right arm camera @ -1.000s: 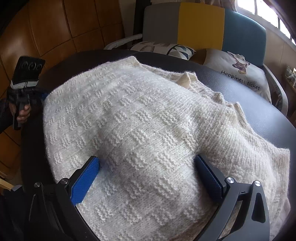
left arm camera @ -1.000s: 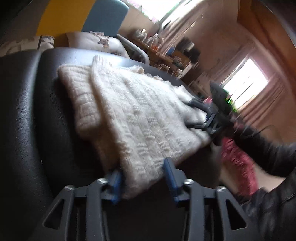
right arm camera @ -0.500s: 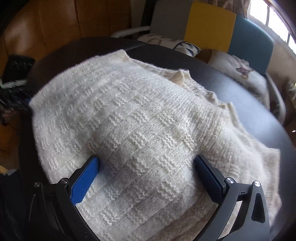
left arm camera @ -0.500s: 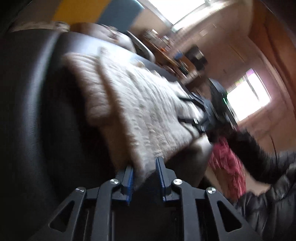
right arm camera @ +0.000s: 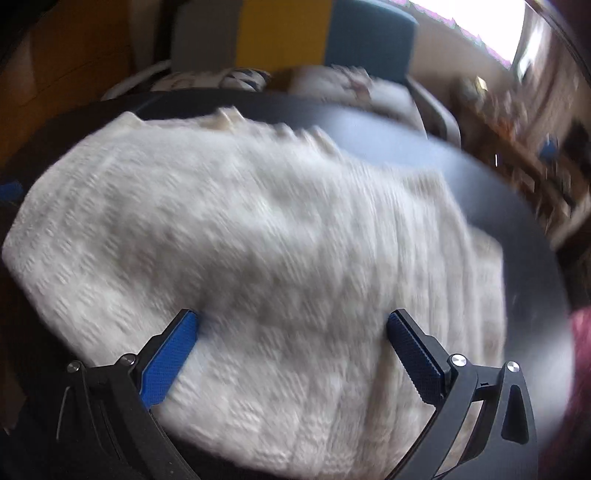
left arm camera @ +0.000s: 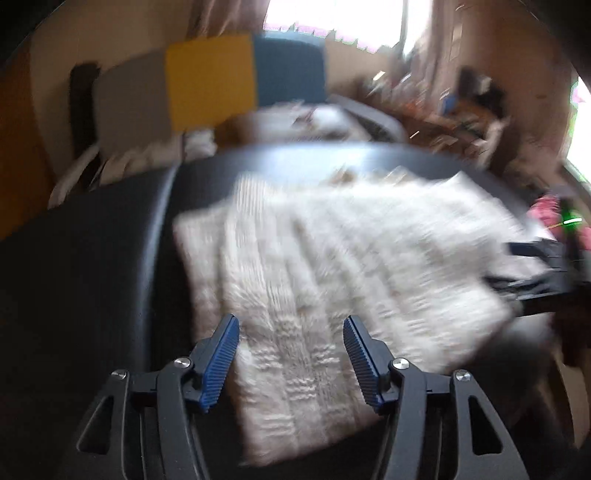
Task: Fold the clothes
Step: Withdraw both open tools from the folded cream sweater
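Both your grippers stand wide, holding nothing: left gripper (left arm camera: 291, 356) and right gripper (right arm camera: 291, 349) hover low in frame over the cream sweater (right arm camera: 258, 258), lying partly folded mid-frame across the black table (right arm camera: 517, 206). Blur hides its edges; judge them before any pinch.

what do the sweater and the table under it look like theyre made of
Sweater: cream knit, probably wool or acrylic yarn, shown by raised stitch blocks and a fuzzy matte surface. Table: dark, smooth, slightly glossy top with soft reflections; leather-look covering or laminate, blur leaves it open.

Both views smeared by motion blur; daylight is blown out at the windows (left arm camera: 332, 18); fisheye edges are bent and darkened.
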Action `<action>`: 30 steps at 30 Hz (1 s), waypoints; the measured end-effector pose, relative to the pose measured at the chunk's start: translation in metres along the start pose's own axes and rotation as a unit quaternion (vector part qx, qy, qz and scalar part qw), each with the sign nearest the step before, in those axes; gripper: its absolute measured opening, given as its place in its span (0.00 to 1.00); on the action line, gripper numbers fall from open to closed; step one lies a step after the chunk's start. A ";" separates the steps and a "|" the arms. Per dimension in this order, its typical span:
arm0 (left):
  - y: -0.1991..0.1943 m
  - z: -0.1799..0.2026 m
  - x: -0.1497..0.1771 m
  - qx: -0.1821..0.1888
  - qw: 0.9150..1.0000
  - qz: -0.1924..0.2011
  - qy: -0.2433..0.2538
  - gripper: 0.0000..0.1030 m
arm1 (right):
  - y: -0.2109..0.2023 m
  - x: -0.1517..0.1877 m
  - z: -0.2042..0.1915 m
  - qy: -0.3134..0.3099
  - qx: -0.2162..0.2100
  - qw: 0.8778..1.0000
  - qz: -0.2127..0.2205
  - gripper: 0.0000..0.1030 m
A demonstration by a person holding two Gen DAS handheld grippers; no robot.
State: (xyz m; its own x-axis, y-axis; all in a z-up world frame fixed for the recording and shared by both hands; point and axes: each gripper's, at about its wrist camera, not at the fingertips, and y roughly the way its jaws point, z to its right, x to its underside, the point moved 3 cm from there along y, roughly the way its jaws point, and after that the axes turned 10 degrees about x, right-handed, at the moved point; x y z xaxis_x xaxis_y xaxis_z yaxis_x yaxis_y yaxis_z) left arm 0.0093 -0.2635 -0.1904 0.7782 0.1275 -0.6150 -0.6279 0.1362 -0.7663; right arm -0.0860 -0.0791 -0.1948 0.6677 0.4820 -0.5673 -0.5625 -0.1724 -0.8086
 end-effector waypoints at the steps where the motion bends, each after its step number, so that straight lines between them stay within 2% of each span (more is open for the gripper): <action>1: 0.007 -0.001 0.005 -0.005 1.000 0.004 -0.013 0.59 | -0.001 0.002 0.001 0.004 -0.002 1.000 0.007 1.00; 3: 0.006 0.003 0.010 -0.030 0.999 0.031 -0.007 0.60 | -0.005 0.005 0.003 0.008 -0.005 1.000 0.020 1.00; 5: 0.004 0.008 0.013 -0.044 0.998 0.034 -0.011 0.59 | -0.013 0.009 0.005 0.012 -0.010 0.999 0.030 1.00; 9: -0.016 0.016 0.015 -0.018 0.996 0.064 -0.051 0.60 | -0.030 0.015 0.010 0.021 -0.020 0.998 0.049 1.00; 10: -0.015 0.019 0.016 -0.014 0.997 0.059 -0.049 0.60 | -0.036 0.020 0.015 0.020 -0.016 0.998 0.052 1.00; 13: -0.012 0.027 0.021 -0.019 0.998 0.047 -0.039 0.60 | -0.033 0.045 0.023 0.025 -0.009 1.000 0.010 1.00; 14: -0.011 0.030 0.023 -0.023 0.998 0.043 -0.035 0.60 | -0.032 0.054 0.025 0.031 -0.015 0.999 0.008 1.00; 18: -0.008 0.039 0.030 -0.037 0.999 0.027 -0.019 0.60 | -0.038 0.067 0.027 0.040 -0.016 0.998 0.036 1.00; 20: -0.007 0.044 0.032 -0.042 0.999 0.022 -0.013 0.59 | -0.038 0.064 0.027 0.034 -0.017 0.999 0.031 1.00; 22: -0.016 0.046 0.021 -0.026 0.999 0.035 -0.013 0.59 | -0.037 0.058 0.029 0.033 -0.026 0.999 0.020 1.00; 25: -0.023 0.050 0.004 -0.012 0.999 0.048 -0.004 0.60 | -0.056 0.047 0.040 0.046 -0.068 0.996 0.046 1.00; 27: -0.017 0.051 -0.007 -0.026 0.999 0.038 0.010 0.60 | -0.068 0.033 0.052 0.051 -0.086 0.992 0.074 1.00; 30: 0.006 0.043 -0.017 -0.027 1.000 -0.003 -0.002 0.60 | -0.054 0.006 0.067 0.064 -0.121 0.988 0.073 1.00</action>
State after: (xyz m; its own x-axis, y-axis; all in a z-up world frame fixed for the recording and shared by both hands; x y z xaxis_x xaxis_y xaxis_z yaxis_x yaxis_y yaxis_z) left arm -0.0089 -0.2225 -0.1766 0.7823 0.1301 -0.6092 -0.6209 0.0839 -0.7794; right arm -0.0846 -0.0094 -0.1438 0.6532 0.3275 -0.6827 -0.5344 -0.4393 -0.7221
